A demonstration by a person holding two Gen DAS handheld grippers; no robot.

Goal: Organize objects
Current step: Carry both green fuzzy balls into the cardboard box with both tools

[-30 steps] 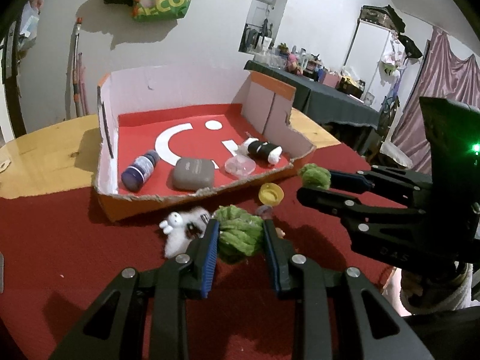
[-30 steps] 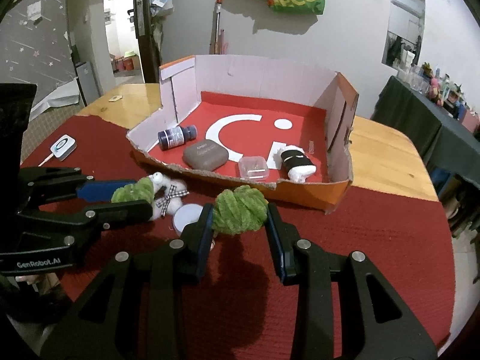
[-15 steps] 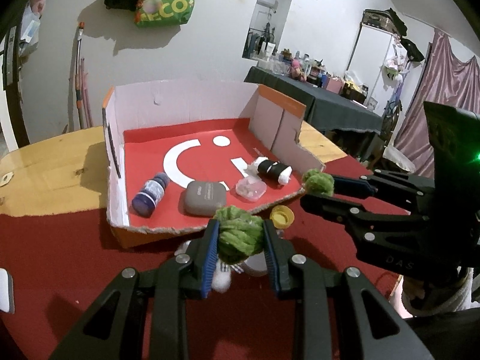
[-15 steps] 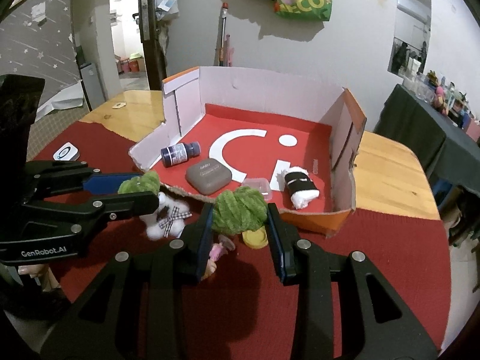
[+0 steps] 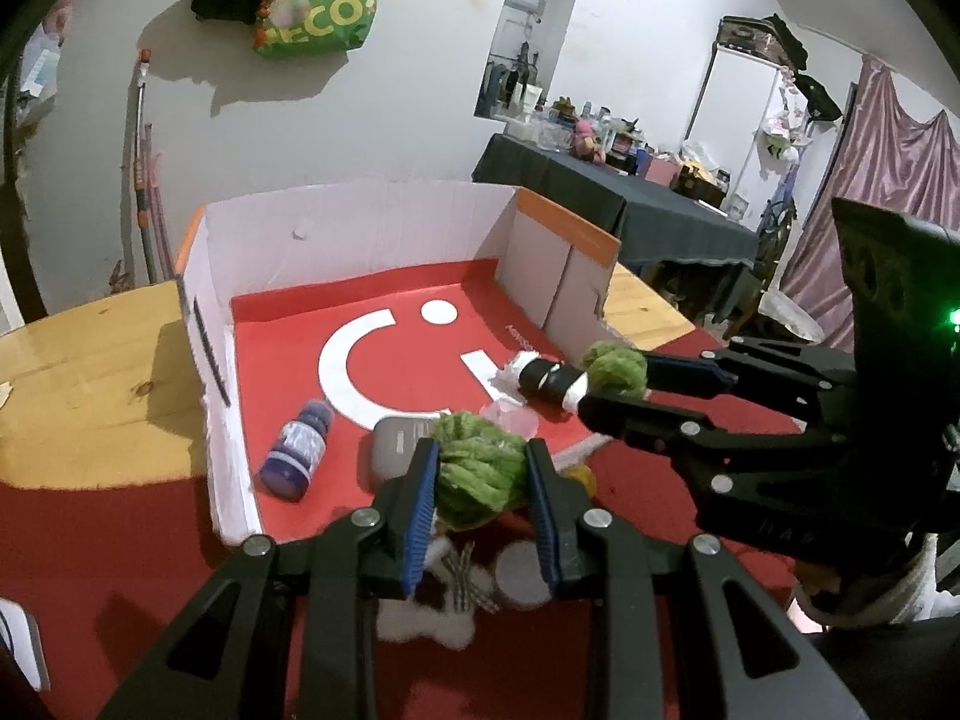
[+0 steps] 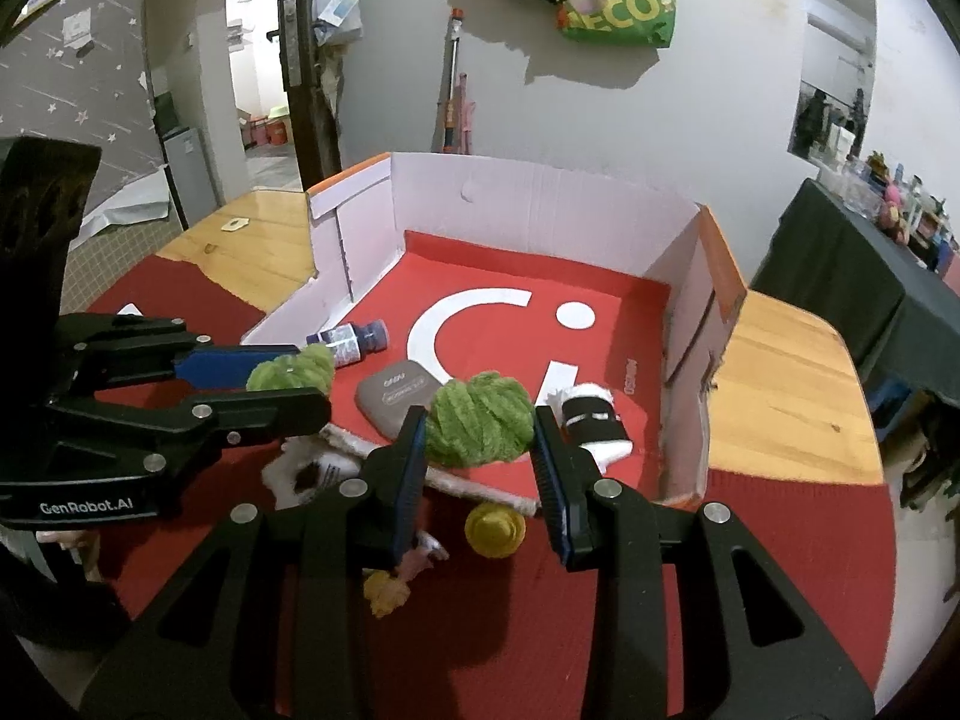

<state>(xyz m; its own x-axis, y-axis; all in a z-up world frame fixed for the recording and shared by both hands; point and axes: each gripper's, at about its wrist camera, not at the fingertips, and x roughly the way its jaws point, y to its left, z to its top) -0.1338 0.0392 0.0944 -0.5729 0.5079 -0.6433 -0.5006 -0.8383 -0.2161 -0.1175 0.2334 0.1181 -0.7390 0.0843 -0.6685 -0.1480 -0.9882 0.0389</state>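
My left gripper (image 5: 483,468) pinches a green pom-pom (image 5: 477,474), and my right gripper (image 6: 480,438) pinches a second pom-pom (image 6: 480,420); both hang in the air over the torn front edge of the box (image 6: 540,228), with the red cloth (image 6: 780,540) on the bench below. The fluff is soft and I grip only its sides, so I think either ball could squeeze out and land on the cloth among the yellow cap (image 6: 495,531) and white plush (image 5: 426,624) instead of inside. The front wall is low and ragged; if I let go too near it, a ball may roll back out. My grippers sit close together, so swinging one inward could knock the other. Inside, the bottle (image 5: 297,450), grey case (image 5: 396,450) and black-and-white roll (image 5: 549,381) crowd the front, so a drop could bounce off them.
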